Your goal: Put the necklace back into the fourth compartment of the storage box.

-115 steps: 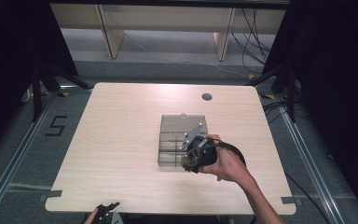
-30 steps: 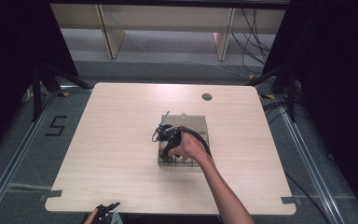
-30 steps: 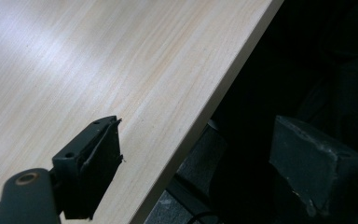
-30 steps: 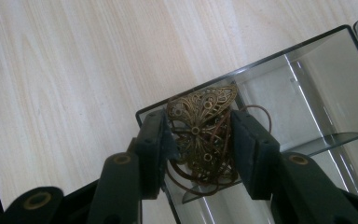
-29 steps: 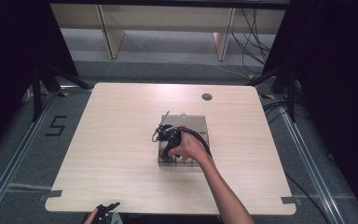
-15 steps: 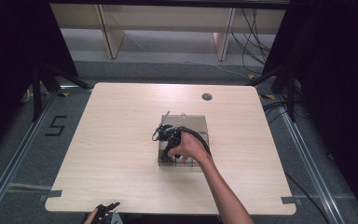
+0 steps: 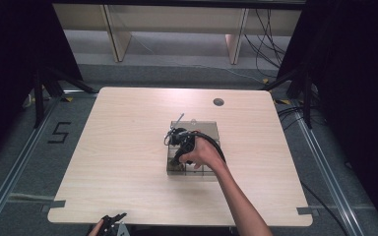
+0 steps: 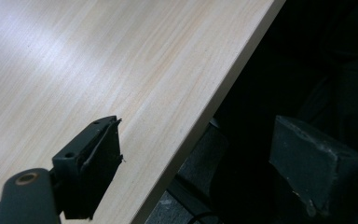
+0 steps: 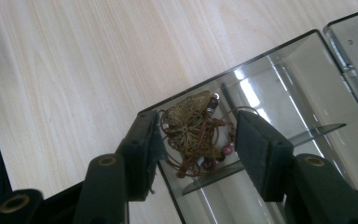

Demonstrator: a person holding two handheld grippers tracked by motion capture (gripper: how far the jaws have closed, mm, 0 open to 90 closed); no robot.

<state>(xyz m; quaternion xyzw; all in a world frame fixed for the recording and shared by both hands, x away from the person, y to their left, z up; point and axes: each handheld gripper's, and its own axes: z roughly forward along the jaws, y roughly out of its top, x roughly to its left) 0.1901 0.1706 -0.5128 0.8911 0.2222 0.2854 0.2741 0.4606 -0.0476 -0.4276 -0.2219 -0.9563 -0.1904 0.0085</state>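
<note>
Brass filigree, a pendant [image 9: 189, 126] strung with reddish beads on a thin cord, lies in the corner compartment of the smoky clear box [image 9: 307, 84], at the box's near left corner on the wooden table [image 7: 128, 147]. The right gripper [image 9: 198, 135] hangs over it; a second ago its jaws were shut, and they have just been opening, so the pads now stand apart on either side of the pendant. The left gripper [image 8: 191, 158] waits by the table's near edge as before, jaws wide and holding nothing.
</note>
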